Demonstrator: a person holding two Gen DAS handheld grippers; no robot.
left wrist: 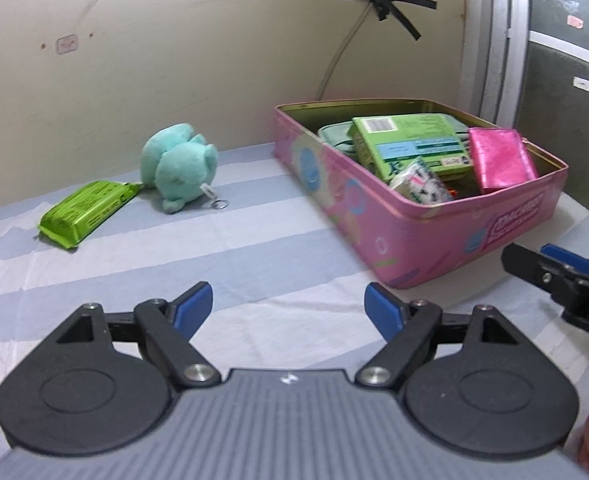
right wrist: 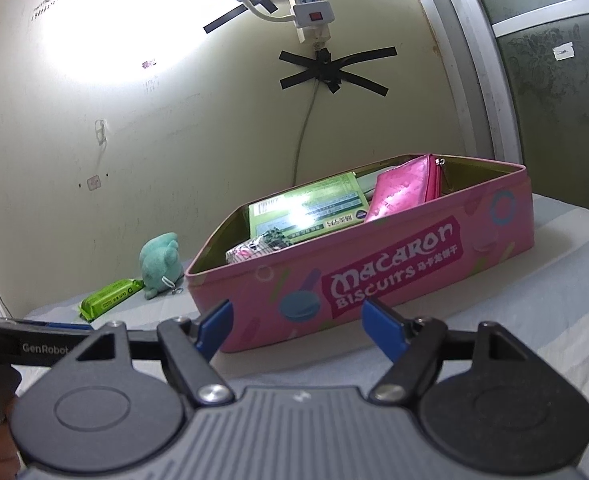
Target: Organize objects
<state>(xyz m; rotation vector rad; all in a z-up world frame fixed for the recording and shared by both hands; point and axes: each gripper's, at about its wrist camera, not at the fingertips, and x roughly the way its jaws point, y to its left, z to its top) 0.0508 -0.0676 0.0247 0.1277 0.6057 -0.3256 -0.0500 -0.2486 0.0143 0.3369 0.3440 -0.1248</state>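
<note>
Jaws on our left gripper (left wrist: 288, 306) and right gripper (right wrist: 296, 326) are open and hold nothing, and since the soft toy (left wrist: 180, 168) and green packet (left wrist: 88, 210) lie outside the pink tin (left wrist: 414, 232), we might squash the toy.

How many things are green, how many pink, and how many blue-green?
Green: 2, the shiny green wrapped packet on the cloth and the green cardboard box in the tin.
Pink: 2, the pink biscuit tin and the shiny pink pouch.
Blue-green: 1, the turquoise plush toy.
Total: 5.
</note>
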